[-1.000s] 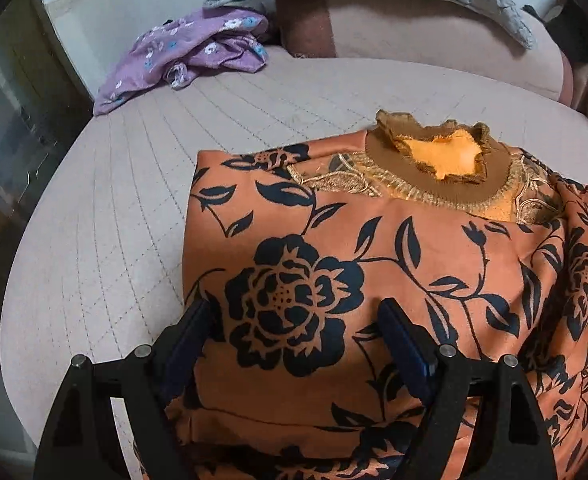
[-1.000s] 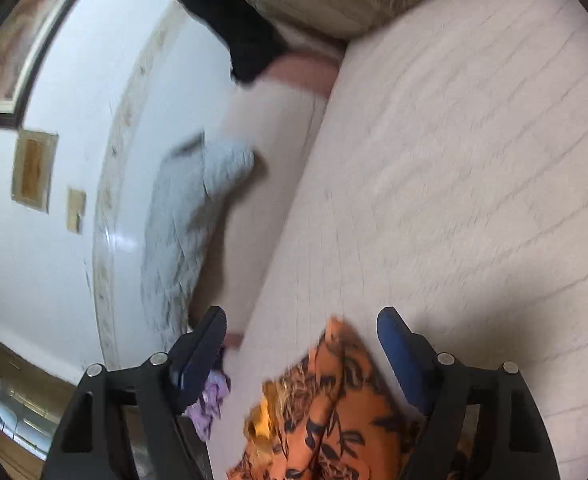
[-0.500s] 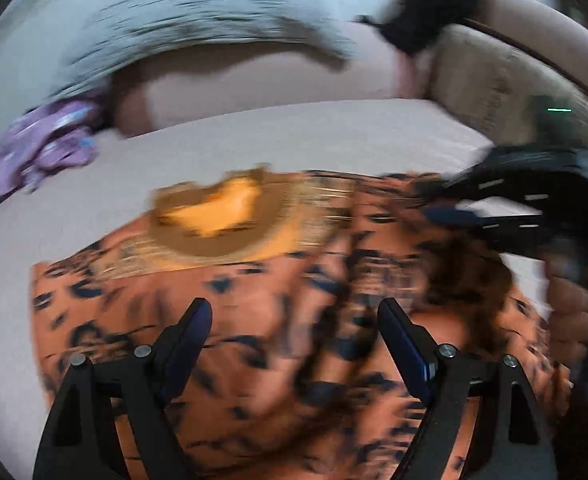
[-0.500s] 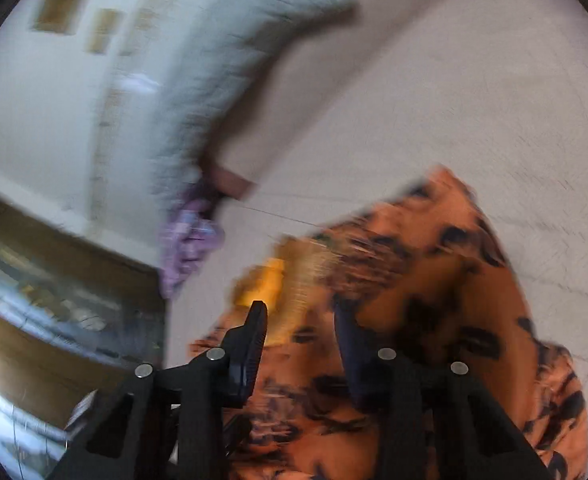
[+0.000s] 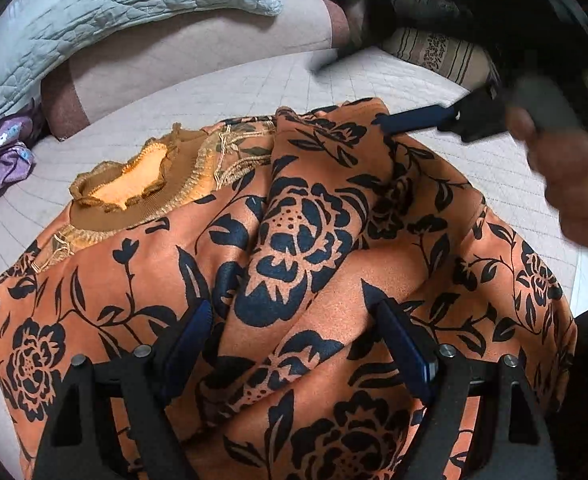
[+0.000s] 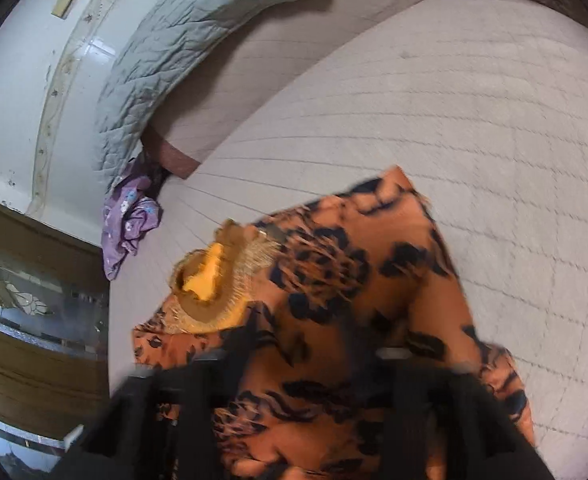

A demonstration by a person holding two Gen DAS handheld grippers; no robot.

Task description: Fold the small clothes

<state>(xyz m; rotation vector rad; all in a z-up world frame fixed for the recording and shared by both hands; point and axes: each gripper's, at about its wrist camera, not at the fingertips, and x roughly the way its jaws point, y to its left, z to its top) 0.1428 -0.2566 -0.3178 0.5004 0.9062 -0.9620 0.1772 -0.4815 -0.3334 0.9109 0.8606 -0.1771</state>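
1. The left gripper (image 5: 294, 344) hovers over the orange garment with black flower print (image 5: 318, 240), its blue-padded fingers (image 5: 404, 348) wide apart and gripping nothing.
2. The right gripper (image 6: 306, 364) has just been opening; its blurred fingers stand wide over the same cloth, nothing pinched between them.
3. The garment lies part-folded on the pale quilted bed (image 6: 474, 100), collar up.
4. A crumpled purple flowered cloth (image 6: 128, 220) lies well apart, near the grey quilted pillow (image 5: 126, 4).
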